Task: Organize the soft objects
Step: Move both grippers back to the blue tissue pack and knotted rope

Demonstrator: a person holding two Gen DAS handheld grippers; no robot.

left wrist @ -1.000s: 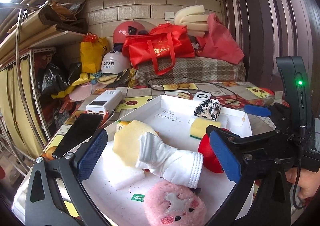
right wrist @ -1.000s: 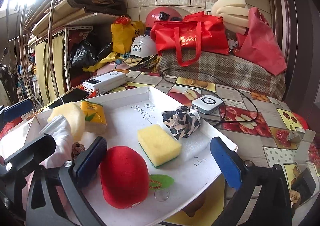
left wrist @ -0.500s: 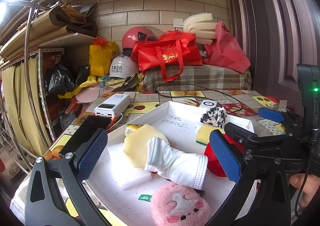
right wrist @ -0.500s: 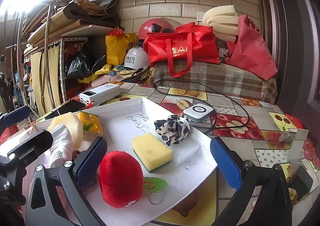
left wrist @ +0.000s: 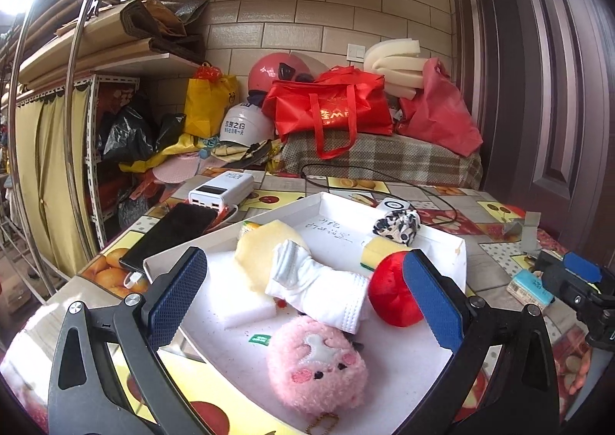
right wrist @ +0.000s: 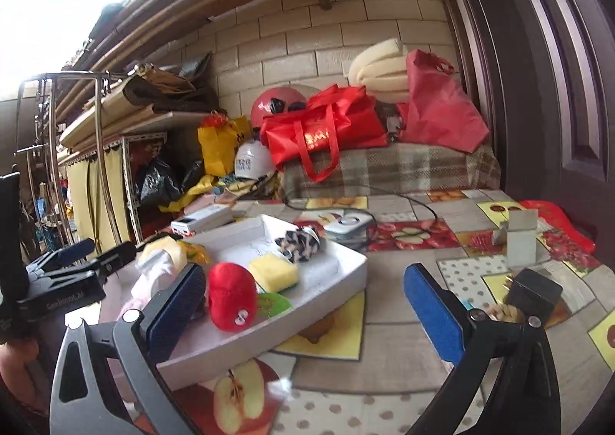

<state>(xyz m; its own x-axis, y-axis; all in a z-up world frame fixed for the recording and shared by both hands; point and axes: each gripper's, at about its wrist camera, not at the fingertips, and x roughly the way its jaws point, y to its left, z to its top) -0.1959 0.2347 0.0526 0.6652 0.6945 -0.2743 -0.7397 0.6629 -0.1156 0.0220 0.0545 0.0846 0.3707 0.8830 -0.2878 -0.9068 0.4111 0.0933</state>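
Observation:
A white tray (left wrist: 459, 248) on the table holds soft things: a pink plush (left wrist: 315, 365) at the front, a white sock (left wrist: 319, 287), a pale yellow sponge (left wrist: 257, 254), a white foam block (left wrist: 238, 300), a red plush (left wrist: 392, 296), a yellow sponge (left wrist: 374, 248) and a black-and-white scrunchie (left wrist: 398, 225). My left gripper (left wrist: 303, 304) is open and empty above the tray's front. My right gripper (right wrist: 307, 314) is open and empty, right of the tray (right wrist: 338, 277), with the red plush (right wrist: 230, 294) by its left finger.
A phone (left wrist: 169, 235) and a white power bank (left wrist: 223, 192) lie left of the tray. A small charger (right wrist: 348, 225) with a black cable lies behind it. A black box (right wrist: 532, 290) and a white card (right wrist: 521, 239) sit at the right. Bags and helmets crowd the back.
Both grippers have pulled back and lifted from the tray. The right gripper has swung out to the right, off the tray and over the tablecloth. The objects have not moved.

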